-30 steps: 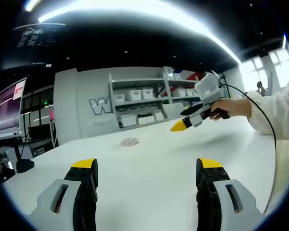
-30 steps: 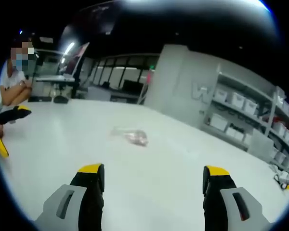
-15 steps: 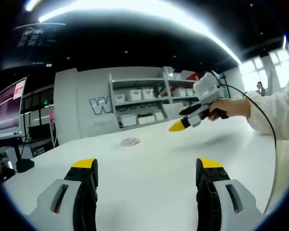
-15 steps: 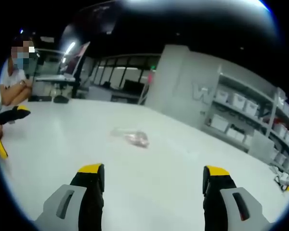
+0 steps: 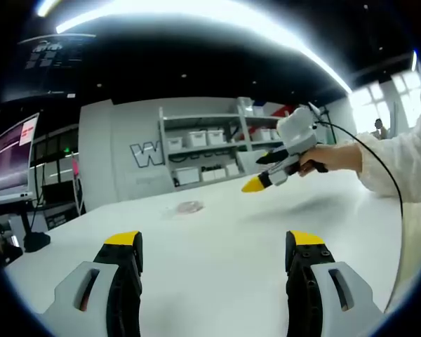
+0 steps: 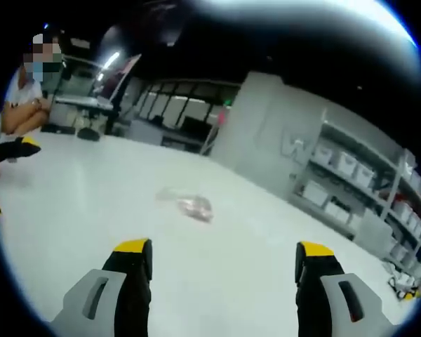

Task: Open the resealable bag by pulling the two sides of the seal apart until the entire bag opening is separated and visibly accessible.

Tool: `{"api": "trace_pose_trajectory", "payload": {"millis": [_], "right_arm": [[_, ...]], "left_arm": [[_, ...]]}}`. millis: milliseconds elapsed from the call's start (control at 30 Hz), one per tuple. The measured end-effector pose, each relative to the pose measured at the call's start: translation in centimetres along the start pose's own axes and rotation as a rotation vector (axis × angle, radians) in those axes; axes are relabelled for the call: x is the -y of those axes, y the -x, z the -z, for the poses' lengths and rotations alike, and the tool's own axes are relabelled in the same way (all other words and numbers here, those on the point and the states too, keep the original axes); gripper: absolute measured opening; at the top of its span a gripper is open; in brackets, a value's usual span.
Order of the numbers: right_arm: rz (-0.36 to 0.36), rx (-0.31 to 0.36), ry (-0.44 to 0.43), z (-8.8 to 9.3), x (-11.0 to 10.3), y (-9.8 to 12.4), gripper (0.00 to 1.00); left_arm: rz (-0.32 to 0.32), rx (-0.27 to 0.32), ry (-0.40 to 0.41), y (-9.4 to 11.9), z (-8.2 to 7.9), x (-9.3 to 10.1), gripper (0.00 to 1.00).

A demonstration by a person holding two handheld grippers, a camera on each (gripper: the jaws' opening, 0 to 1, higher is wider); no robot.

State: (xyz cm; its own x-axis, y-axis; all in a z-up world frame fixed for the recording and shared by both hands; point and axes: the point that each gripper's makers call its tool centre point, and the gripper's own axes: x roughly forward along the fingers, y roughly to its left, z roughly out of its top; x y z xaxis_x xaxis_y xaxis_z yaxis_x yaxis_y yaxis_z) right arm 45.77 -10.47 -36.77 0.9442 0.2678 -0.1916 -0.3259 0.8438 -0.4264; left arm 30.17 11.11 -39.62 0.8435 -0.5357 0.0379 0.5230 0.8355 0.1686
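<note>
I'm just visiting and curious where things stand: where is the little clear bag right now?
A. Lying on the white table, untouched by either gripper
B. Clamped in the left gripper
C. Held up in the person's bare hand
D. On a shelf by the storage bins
A: the resealable bag lies flat on the white table, well ahead of the open right gripper, and the left gripper is open too, with nothing between its jaws.

Large letter "W" on the grey wall [image 5: 119, 158], partly hidden behind the shelving unit [image 5: 203, 151]
</note>
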Motion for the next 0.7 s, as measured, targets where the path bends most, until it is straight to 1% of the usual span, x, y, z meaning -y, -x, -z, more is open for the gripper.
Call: {"api": "trace_pose_trajectory", "payload": {"millis": [233,400,700], "right_arm": [[-0.005,0.012,-0.008,-0.2,-0.3,-0.4,0.84],[-0.014,0.010,-0.025,-0.2,-0.4,-1.2,0.84],[-0.037,-0.009,0.004,-0.6,-1.1,-1.9,0.84]], "left_arm": [[-0.002,0.000,-0.001,0.0,0.0,0.0,0.82],[-0.002,0.000,-0.002,0.0,0.1,-0.1,0.82],[-0.002,0.000,0.000,0.0,0.1,-0.1,0.82]]}}
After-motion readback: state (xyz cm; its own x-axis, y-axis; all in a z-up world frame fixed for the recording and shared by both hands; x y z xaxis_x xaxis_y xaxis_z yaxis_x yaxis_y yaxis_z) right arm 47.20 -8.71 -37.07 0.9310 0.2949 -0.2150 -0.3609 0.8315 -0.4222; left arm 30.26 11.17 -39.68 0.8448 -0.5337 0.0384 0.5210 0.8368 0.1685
